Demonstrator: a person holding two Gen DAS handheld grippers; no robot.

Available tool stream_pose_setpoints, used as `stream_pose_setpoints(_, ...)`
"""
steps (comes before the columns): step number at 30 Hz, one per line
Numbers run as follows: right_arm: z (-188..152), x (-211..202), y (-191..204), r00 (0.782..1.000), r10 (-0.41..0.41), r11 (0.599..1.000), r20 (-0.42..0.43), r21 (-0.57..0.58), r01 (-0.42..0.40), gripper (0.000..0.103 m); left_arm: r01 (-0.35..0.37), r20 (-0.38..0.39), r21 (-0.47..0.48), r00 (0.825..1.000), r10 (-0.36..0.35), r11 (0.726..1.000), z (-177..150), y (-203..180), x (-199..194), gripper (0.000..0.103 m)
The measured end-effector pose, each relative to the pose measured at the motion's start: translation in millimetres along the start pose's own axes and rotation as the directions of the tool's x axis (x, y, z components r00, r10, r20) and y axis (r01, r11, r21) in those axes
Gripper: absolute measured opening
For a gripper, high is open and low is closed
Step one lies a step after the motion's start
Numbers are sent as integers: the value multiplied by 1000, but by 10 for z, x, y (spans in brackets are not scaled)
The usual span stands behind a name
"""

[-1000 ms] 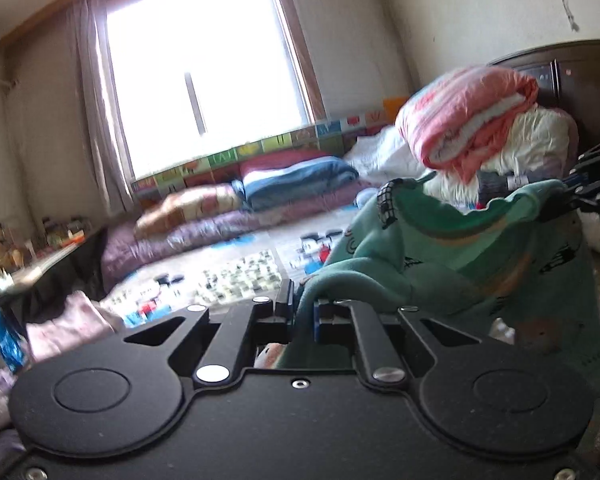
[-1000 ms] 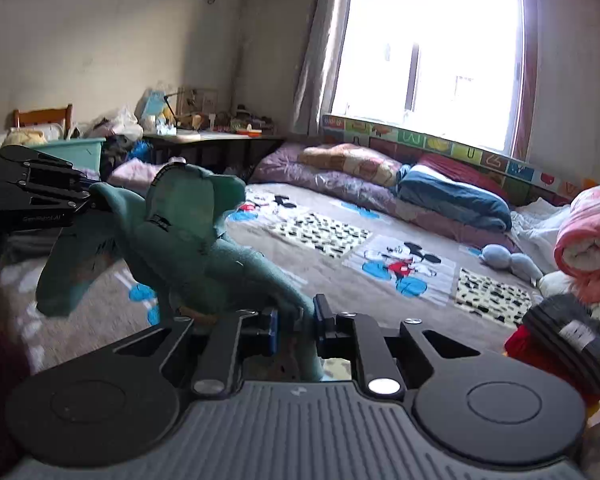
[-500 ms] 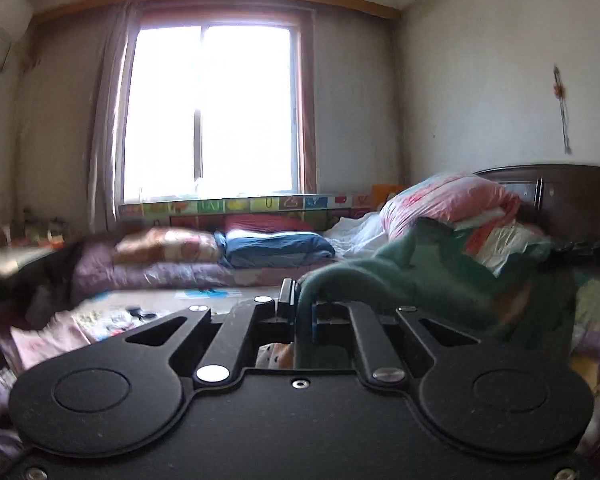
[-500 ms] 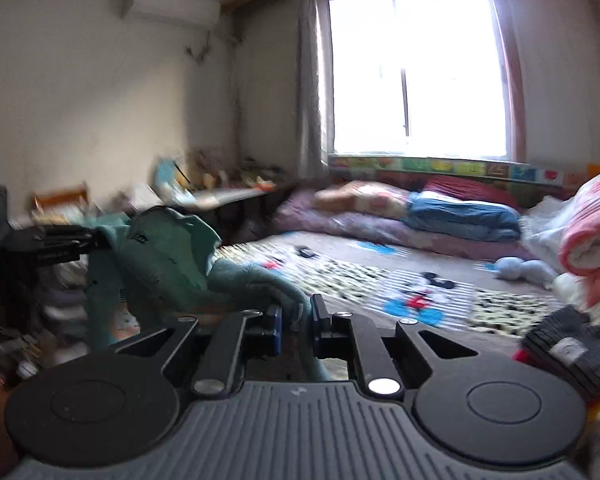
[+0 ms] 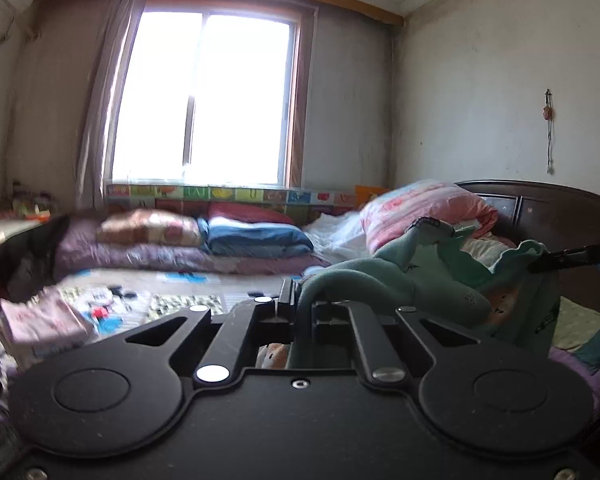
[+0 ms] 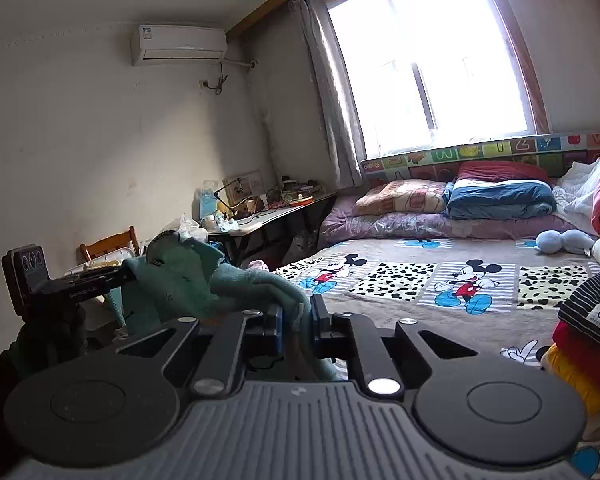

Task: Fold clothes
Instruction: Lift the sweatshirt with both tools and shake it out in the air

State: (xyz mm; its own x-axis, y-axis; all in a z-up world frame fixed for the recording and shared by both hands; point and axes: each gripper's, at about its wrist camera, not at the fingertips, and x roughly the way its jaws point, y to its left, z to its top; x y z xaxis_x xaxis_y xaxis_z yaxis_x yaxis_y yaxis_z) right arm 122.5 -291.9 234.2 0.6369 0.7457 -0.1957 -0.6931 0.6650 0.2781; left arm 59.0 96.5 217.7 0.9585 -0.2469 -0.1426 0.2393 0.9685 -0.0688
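A teal green garment (image 5: 428,280) with small dark prints hangs in the air between both grippers, above the bed. My left gripper (image 5: 300,308) is shut on one end of it, the cloth bulging up and to the right from the jaws. My right gripper (image 6: 296,316) is shut on the other end of the green garment (image 6: 204,276), which runs off to the left. The right gripper (image 5: 540,262) also shows at the right edge of the left wrist view, and the left gripper (image 6: 126,276) at the left of the right wrist view, each pinching the cloth.
Below lies a bed (image 6: 400,276) with a cartoon-mouse sheet. Folded quilts (image 5: 256,240) line the window side, and a pink quilt (image 5: 420,208) is heaped by the dark headboard (image 5: 556,216). A striped garment (image 6: 596,312) tops a stack at right. A cluttered desk (image 6: 268,208) and wooden chair (image 6: 112,244) stand left.
Both grippers have risen and tilted up with the green garment held between them; the views now take in the walls, ceiling and air conditioner instead of mostly the bed.
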Motion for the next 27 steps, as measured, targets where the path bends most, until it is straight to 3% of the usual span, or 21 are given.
stream_pose_setpoints(11, 47, 121, -154, 996, 40, 999, -84, 11, -39, 15, 106, -153, -71, 982, -115, 992, -136, 300, 199, 5)
stream_pose_setpoints(17, -105, 286, -329, 987, 65, 996, -148, 66, -56, 15, 110, -209, -80, 970, -125, 991, -332, 400, 350, 5)
stream_pose_setpoints(27, -315, 900, -797, 967, 41, 990, -253, 138, -6, 15, 73, -306, -138, 945, -113, 988, -636, 678, 903, 5)
